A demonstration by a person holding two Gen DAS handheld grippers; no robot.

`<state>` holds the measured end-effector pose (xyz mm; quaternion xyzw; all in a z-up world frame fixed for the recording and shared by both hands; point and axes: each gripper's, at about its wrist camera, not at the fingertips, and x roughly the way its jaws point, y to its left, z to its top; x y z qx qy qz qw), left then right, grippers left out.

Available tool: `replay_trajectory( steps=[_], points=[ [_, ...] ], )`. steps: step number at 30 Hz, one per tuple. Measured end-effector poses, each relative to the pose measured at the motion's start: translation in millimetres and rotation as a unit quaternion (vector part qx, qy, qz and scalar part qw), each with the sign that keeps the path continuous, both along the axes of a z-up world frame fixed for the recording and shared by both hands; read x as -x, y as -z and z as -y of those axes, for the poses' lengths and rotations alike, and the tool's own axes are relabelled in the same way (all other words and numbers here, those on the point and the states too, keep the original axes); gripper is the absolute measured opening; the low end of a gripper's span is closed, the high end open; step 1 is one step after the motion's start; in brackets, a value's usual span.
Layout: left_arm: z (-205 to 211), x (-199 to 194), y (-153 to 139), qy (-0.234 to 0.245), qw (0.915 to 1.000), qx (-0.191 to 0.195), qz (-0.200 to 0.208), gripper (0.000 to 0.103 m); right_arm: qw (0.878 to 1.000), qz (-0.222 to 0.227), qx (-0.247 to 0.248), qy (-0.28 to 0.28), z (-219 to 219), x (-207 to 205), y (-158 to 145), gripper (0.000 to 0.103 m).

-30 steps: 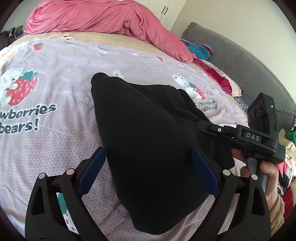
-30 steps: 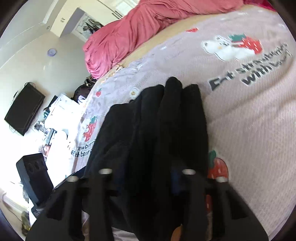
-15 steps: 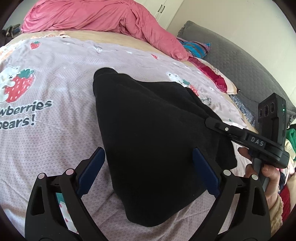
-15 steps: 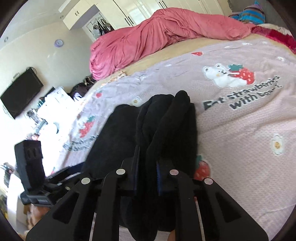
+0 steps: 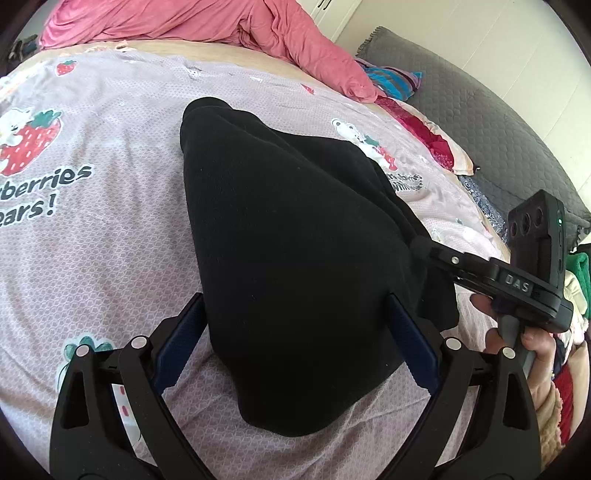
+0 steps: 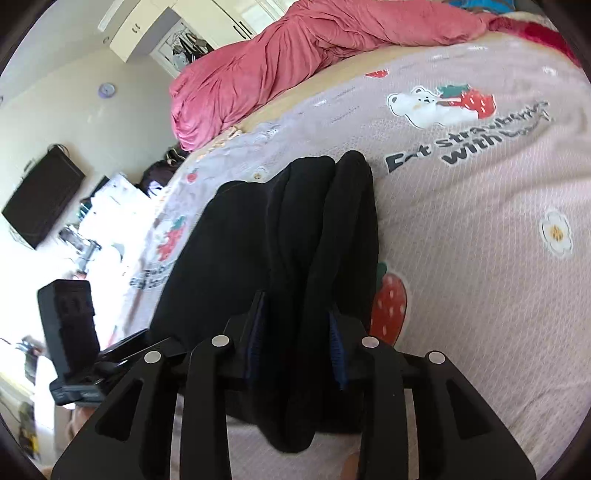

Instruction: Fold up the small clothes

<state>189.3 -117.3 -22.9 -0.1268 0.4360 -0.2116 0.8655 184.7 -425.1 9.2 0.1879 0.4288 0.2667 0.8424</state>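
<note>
A black garment point(image 5: 295, 236) lies folded over on the lilac bedspread point(image 5: 92, 229). My left gripper point(image 5: 295, 310) is open, its blue-padded fingers point(image 5: 181, 339) standing wide on either side of the near end of the cloth. My right gripper point(image 6: 295, 314) is shut on a bunched fold at the garment's right edge point(image 6: 314, 258); in the left wrist view it reaches in from the right point(image 5: 424, 247). The cloth hides the right fingertips.
A pink duvet point(image 5: 192, 22) is heaped at the far end of the bed. A grey quilted headboard point(image 5: 480, 122) and striped and red fabrics point(image 5: 391, 81) lie at the right. A wall TV point(image 6: 40, 199) and clutter are off the bed's left side.
The right gripper has closed on the bunched edge of the garment and drawn it a little to the right. The left gripper stays open around the cloth.
</note>
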Motion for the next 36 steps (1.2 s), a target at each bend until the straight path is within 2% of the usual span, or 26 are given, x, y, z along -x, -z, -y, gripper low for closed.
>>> replay_trajectory(
  steps=[9,14,17,22,25,28,29,30,32,36],
  points=[
    [-9.8,9.2,-11.1,-0.011,0.9998,-0.006,0.015,0.088,1.000,-0.001,0.004,-0.028,-3.5,23.9,-4.8,0.050],
    [-12.3,13.5,-16.9,-0.017,0.9996,-0.012,0.021,0.088,0.998,0.012,0.037,-0.039,-12.1,33.4,-2.7,0.050],
    [-14.5,17.0,-20.5,-0.021,0.9992,-0.017,0.028,0.088,0.998,0.018,0.052,-0.034,-13.0,35.5,-1.8,0.047],
    [-12.0,22.0,-28.1,-0.014,0.9985,-0.029,0.045,0.086,0.999,0.011,0.040,-0.030,-9.4,34.1,1.3,0.044],
    [-6.3,17.1,-19.5,0.003,0.9994,-0.024,0.025,0.079,0.999,0.009,0.039,-0.029,-10.4,33.7,4.2,0.038],
    [-1.4,12.6,-7.9,0.007,0.9995,-0.029,0.006,0.079,0.999,0.004,0.038,-0.031,-11.9,32.8,6.8,0.034],
    [0.0,11.5,-5.5,0.008,0.9996,-0.026,0.003,0.078,0.999,0.004,0.040,-0.031,-12.0,32.7,7.1,0.029],
    [0.9,11.2,-4.5,0.007,0.9997,-0.025,0.002,0.078,0.999,0.006,0.039,-0.031,-11.9,33.0,6.6,0.022],
    [3.0,11.6,-6.2,0.007,0.9996,-0.026,0.006,0.078,0.999,0.015,0.040,-0.032,-11.5,34.3,2.3,0.018],
    [4.9,15.2,-12.2,0.009,0.9996,-0.024,0.015,0.078,0.997,0.048,0.050,-0.026,-4.4,36.3,-10.7,0.017]
  ],
)
